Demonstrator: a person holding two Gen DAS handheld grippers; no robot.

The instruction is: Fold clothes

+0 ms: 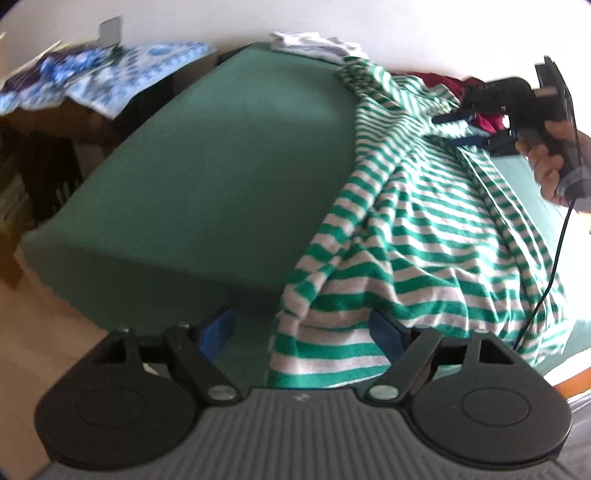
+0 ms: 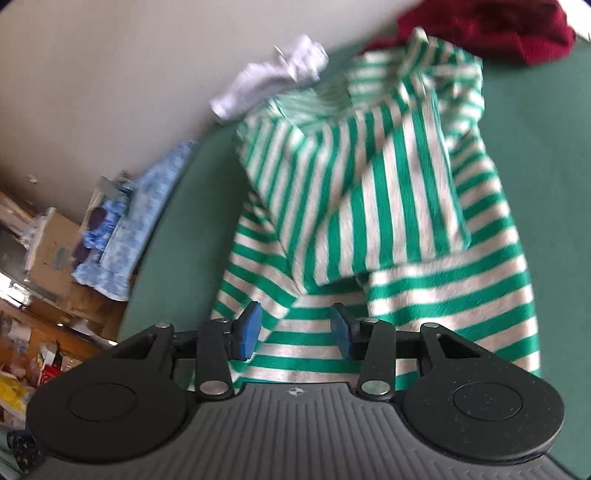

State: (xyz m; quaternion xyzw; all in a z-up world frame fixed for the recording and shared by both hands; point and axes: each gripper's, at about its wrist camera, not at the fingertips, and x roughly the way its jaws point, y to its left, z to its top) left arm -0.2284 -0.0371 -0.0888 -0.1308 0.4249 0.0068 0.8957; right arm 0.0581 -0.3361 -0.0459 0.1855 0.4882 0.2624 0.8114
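- Striped shirt (image 1: 417, 221): green and white, lying crumpled on the green table cover (image 1: 207, 177). It runs from the far edge to the near edge, on the right half as the left wrist view shows it. In the right wrist view one sleeve or flap is folded across the body, its stripes running crosswise to those beneath.
- Left gripper (image 1: 303, 332): fingers spread wide, blue pads on either side of the shirt's near hem. The right-hand pad sits at the edge of the cloth; whether it touches cannot be told. No cloth is pinched.
- Right gripper (image 2: 295, 332): fingers parted to a middling gap, above the striped cloth, nothing clamped between the blue pads (image 2: 248, 334). In the left wrist view it is seen held in a hand (image 1: 550, 166) over the shirt's far right part, a black cable hanging from it.
- White garment (image 2: 269, 81): bunched at the far edge of the table, by the wall, just beside the shirt.
- Dark red garment (image 2: 491, 29): heaped at the far corner, next to the shirt's top end.
- Blue patterned cloth (image 1: 122, 70): draped over cardboard boxes (image 2: 55, 251) off the table's left side.
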